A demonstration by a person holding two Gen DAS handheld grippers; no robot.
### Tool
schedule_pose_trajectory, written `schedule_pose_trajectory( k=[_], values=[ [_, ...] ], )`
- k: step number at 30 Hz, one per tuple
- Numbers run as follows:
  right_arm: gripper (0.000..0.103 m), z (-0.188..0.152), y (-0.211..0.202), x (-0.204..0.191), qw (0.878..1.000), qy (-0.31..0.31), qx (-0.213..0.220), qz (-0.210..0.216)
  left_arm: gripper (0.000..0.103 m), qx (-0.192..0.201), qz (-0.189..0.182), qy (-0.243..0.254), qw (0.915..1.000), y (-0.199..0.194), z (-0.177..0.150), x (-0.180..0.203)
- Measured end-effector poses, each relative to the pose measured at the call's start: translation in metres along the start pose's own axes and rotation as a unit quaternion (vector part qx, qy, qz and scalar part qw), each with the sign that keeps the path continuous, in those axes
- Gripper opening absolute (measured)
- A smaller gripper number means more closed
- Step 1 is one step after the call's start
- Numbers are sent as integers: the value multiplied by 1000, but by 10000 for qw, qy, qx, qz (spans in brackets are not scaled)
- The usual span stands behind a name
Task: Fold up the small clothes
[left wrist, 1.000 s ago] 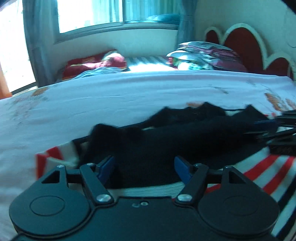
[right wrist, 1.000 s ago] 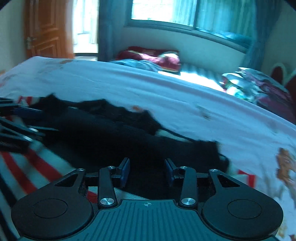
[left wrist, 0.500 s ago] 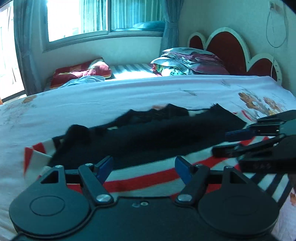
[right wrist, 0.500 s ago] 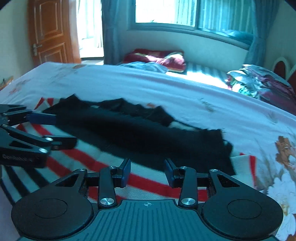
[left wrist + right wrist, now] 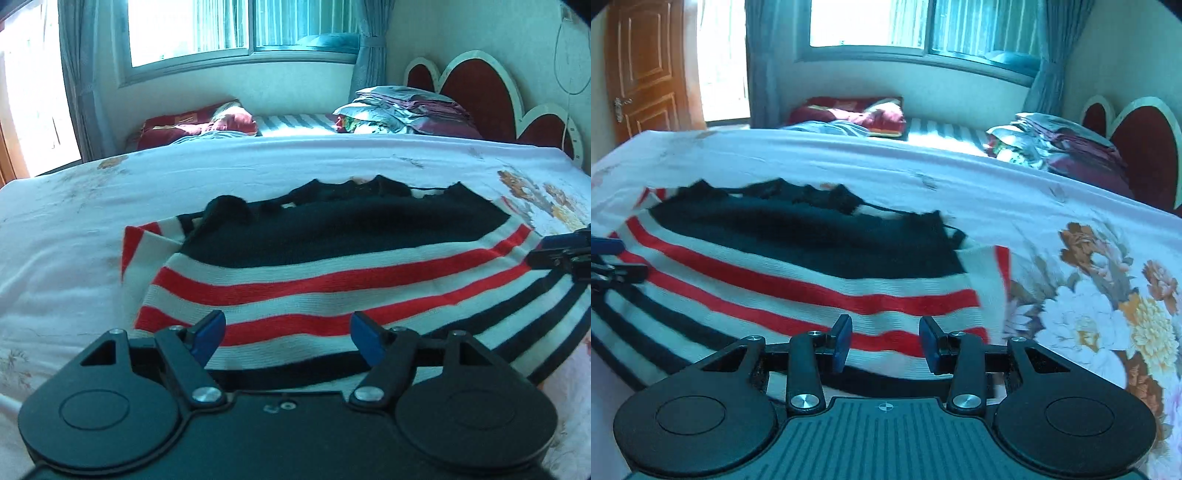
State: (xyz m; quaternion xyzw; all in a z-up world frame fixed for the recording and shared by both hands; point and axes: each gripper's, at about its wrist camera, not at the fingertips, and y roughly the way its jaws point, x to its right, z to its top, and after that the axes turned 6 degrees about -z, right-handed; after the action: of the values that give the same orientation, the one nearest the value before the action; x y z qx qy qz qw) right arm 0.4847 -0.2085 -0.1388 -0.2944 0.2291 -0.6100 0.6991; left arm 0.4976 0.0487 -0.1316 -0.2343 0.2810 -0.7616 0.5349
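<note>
Striped sweater point(image 5: 332, 280) laid long axis crosswise on bed point(image 5: 74, 221), just ahead of both grippers; left gripper point(image 5: 288, 332) at one end, right gripper point(image 5: 885, 343) at other; fingers of both spread, nothing pinched.

One striped sweater point(image 5: 332, 284), two claws point(image 5: 288, 332) point(image 5: 885, 345), one bed point(image 5: 74, 236).
</note>
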Motion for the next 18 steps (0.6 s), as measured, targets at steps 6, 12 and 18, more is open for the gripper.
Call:
schedule_pose_trajectory(
  k=[6, 12, 18],
  values=[
    [40, -19, 4, -71, 9957, -811, -449, 42, 71, -236, -187, 324, 9990, 9, -17, 58],
    [40, -38, -10, -55, 9961, -745, -470, -17, 74, -201, 137, 390, 9989, -3, -30, 43],
    [40, -64, -30, 13, 9937, -574, -784, -560, 75, -226, 482, -74, 9986, -29, -43, -13]
  ],
)
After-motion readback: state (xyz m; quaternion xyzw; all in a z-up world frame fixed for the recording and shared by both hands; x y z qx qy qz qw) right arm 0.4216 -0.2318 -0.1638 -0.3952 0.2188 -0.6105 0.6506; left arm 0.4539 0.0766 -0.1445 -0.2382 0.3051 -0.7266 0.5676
